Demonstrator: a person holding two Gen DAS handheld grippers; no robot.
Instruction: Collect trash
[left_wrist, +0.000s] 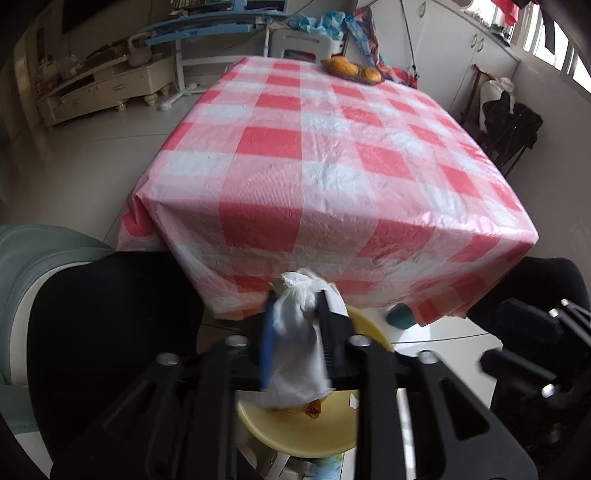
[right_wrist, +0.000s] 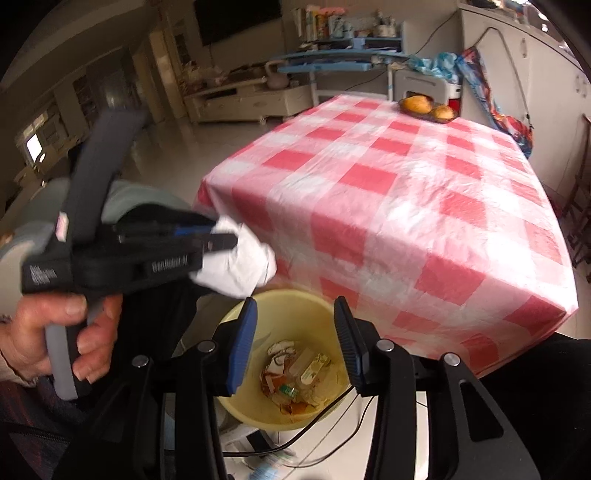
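My left gripper is shut on a crumpled white tissue and holds it above the yellow bin on the floor in front of the table. In the right wrist view the left gripper comes in from the left with the tissue over the bin's near-left rim. My right gripper is open and empty, right above the bin. The bin holds several scraps of paper, peel and wrappers.
A table with a red and white checked cloth stands just beyond the bin. A dish of orange fruit sits at its far edge. A grey-green sofa arm is at the left. A cable runs across the floor by the bin.
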